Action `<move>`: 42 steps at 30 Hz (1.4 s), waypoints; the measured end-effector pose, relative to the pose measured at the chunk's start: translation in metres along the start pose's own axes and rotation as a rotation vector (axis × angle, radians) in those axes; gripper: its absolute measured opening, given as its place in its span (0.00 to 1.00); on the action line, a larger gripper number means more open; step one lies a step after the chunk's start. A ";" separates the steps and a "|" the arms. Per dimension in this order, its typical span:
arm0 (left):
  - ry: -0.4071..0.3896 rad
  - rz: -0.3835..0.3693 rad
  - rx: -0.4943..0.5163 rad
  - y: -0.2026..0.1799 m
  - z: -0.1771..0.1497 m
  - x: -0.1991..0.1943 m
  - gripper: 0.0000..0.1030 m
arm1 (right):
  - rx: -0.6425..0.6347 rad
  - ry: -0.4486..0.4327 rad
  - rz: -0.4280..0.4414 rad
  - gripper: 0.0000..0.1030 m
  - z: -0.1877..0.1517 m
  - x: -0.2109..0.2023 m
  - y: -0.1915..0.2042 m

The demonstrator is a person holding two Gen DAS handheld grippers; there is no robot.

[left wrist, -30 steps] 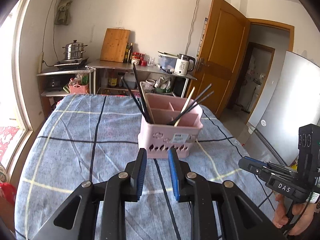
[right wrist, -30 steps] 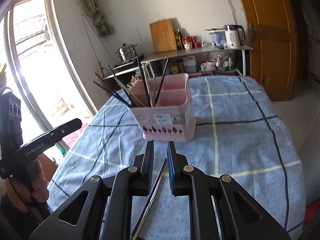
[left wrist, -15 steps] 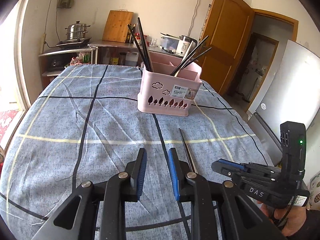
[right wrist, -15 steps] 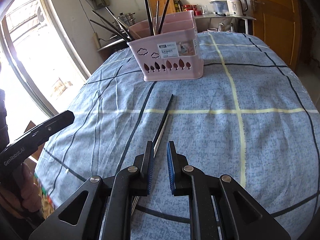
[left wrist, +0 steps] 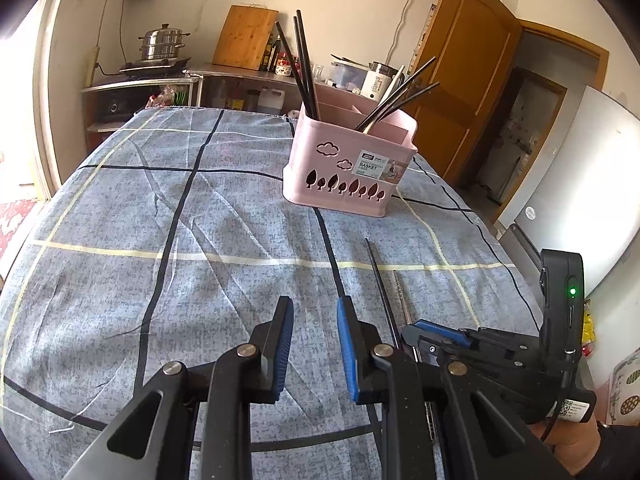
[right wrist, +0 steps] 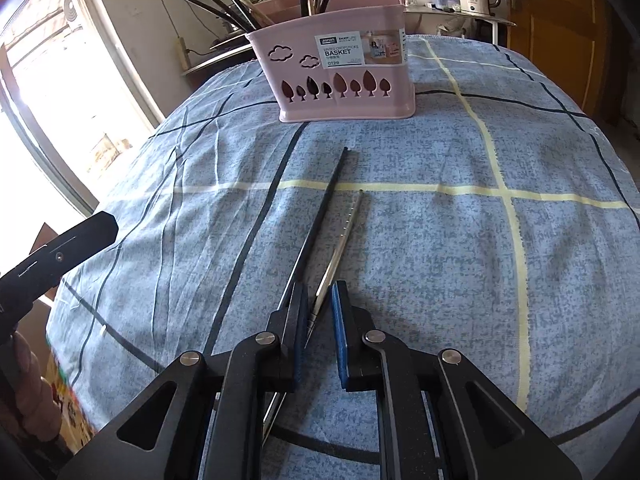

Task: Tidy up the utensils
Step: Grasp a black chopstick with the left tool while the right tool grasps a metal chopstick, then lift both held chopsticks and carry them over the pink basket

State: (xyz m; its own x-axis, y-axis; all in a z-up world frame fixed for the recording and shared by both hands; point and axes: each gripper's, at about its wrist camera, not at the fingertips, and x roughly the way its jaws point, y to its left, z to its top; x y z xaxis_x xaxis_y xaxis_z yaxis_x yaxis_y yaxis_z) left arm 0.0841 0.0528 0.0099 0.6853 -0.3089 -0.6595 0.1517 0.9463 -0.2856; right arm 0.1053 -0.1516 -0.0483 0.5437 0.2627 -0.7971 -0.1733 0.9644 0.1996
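Pink basket (right wrist: 340, 76): upright on the far part of the counter, tree and cloud cut-outs and a label on the near wall
Basket contents: dark chopsticks (left wrist: 304, 68) standing and leaning in its compartments; which compartment each sits in cannot be told
Blue checked cloth (left wrist: 200, 280): covers the counter, creased, with black and pale yellow lines
Black chopstick (right wrist: 320, 216): flat on the cloth, near end passing beside and under the left finger of the right gripper, far end pointing at the basket and well short of it
Silver chopstick (right wrist: 344, 232): flat on the cloth just beside the black one, nearly parallel, its far end reaching less far than the black one's
Right gripper (right wrist: 318, 292): low over the cloth, pointing down; its jaws have just been closing and stand at a narrow gap with the thin end of the silver chopstick between them, not yet clamped on it
Left gripper (left wrist: 314, 308): released, jaws apart with only cloth between them, just left of the two loose chopsticks
Person: a hand (left wrist: 572, 444) on the right gripper's handle, at the lower right of the left wrist view
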 end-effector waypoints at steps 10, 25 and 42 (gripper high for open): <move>0.052 -0.038 0.026 -0.017 0.005 0.021 0.21 | -0.007 0.034 -0.017 0.06 0.004 -0.006 -0.021; 0.195 -0.058 0.118 -0.072 0.023 0.116 0.21 | 0.085 -0.001 -0.066 0.11 0.021 -0.018 -0.083; 0.232 0.015 0.132 -0.065 0.024 0.130 0.06 | 0.094 0.033 -0.040 0.11 0.052 0.005 -0.094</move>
State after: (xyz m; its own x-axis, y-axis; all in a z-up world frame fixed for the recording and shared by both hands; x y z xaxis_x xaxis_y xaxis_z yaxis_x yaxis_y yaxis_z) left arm 0.1803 -0.0469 -0.0407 0.5088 -0.2936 -0.8093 0.2448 0.9506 -0.1910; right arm 0.1674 -0.2388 -0.0415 0.5213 0.2240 -0.8234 -0.0734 0.9731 0.2183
